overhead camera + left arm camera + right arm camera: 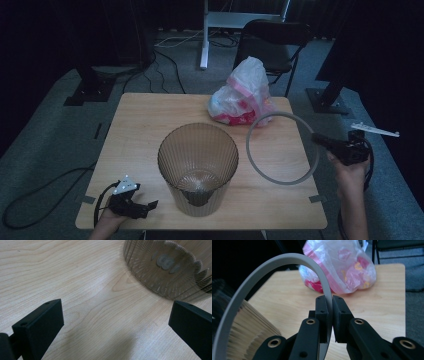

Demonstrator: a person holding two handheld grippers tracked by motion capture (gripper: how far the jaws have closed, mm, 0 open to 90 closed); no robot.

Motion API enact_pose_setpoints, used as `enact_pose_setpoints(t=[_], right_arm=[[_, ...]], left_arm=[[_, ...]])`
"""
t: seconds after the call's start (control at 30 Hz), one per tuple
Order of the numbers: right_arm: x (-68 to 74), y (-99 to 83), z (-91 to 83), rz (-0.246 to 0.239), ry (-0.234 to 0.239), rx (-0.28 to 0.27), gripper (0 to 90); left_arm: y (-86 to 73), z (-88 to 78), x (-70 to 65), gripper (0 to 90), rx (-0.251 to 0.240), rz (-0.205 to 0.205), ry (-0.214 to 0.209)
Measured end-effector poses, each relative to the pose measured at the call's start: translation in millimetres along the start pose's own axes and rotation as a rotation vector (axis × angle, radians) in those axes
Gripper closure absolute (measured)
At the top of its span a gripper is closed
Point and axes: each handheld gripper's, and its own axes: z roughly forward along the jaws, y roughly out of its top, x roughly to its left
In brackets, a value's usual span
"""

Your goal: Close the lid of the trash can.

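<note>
Left gripper (150, 205): mine, low at the worktop's (145, 130) near left corner, jaws wide apart, holding nothing.
Bin (198, 167): ribbed, translucent, upright at the near centre; inside looks empty.
Right gripper (330, 305): mine, jaws clamped on the grey ring's (282, 148) rim.
Ring: held above the worktop's right side, tilted, stretching leftward toward the bin.
Bag (243, 93): plastic, far edge; pink contents hard to make out.

Dim high view, dark surroundings, brighter gripper views, soft shadows, near parts slightly blurred
</note>
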Motion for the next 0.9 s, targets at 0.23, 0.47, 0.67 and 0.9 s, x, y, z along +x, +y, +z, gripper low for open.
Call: enact_pose_setpoints(t=[0.23, 0.47, 0.67, 0.9], right_arm=[[3.2, 11.6, -14.5, 0.018, 0.075, -0.072, 84.1], [15.3, 30.6, -22.9, -0.006, 0.139, -0.131, 84.1], [40.2, 49.0, -15.8, -0.063, 0.170, -0.116, 84.1], [77.6, 64.6, 11.9, -0.139, 0.235, -0.054, 84.1]], left_arm=[[0.4, 0.4, 0.1, 0.0, 0.004, 0.002, 0.001], [0.1, 0.3, 0.3, 0.0, 0.001, 0.000, 0.000], [0.3, 0.3, -0.1, 0.0, 0.002, 0.003, 0.002], [0.2, 0.2, 0.0, 0.0, 0.004, 0.005, 0.002]])
